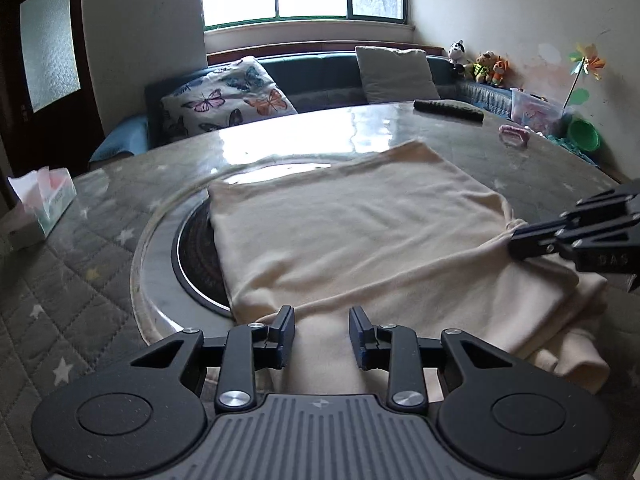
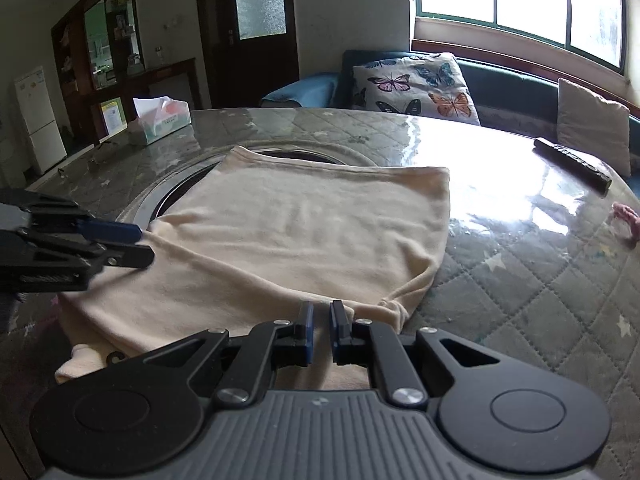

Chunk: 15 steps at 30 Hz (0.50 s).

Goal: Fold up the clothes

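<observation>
A cream garment [image 1: 360, 240] lies folded on the round table, partly over the dark round centre plate [image 1: 196, 256]. It also shows in the right wrist view [image 2: 288, 240]. My left gripper [image 1: 322, 320] is open, its jaws standing apart over the garment's near edge; it also shows from the side in the right wrist view [image 2: 136, 244]. My right gripper [image 2: 321, 312] has its jaws nearly closed, with a narrow gap, at the garment's near right corner fold. In the left wrist view it [image 1: 516, 242] looks pinched on the bunched cloth edge.
A tissue box [image 1: 40, 208] stands at the table's left edge. A dark remote [image 1: 448, 110] and a pink item [image 1: 514, 134] lie at the far right. A sofa with a butterfly cushion [image 1: 228, 96] runs behind the table. The quilted table cover [image 2: 540, 300] lies under clear film.
</observation>
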### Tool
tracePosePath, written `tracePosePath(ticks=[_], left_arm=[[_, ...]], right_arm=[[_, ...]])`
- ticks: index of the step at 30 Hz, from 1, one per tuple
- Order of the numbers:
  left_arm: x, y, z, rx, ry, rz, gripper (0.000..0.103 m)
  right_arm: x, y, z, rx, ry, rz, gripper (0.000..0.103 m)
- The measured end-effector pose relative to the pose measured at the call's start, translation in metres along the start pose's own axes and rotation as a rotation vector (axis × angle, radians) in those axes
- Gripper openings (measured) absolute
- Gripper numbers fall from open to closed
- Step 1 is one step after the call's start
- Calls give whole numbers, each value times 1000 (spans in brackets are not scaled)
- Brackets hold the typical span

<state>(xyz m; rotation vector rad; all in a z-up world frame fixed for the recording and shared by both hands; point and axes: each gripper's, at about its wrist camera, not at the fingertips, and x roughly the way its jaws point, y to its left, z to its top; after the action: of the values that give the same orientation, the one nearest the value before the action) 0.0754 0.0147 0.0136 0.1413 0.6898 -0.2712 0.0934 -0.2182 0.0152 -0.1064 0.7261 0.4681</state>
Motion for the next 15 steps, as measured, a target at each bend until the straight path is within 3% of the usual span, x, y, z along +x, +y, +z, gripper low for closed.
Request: tracePosePath(ticks=[6, 10, 15], left_arm=[[-12, -3, -2, 17, -23, 8, 34], [-23, -11, -5, 61, -39, 8, 34], [-42, -23, -12, 128, -57, -6, 34]], right_arm=[[-14, 7, -2, -42, -15, 12, 12], [-23, 16, -10, -77, -17, 41, 21], [-28, 19, -23, -108, 2, 22, 21]])
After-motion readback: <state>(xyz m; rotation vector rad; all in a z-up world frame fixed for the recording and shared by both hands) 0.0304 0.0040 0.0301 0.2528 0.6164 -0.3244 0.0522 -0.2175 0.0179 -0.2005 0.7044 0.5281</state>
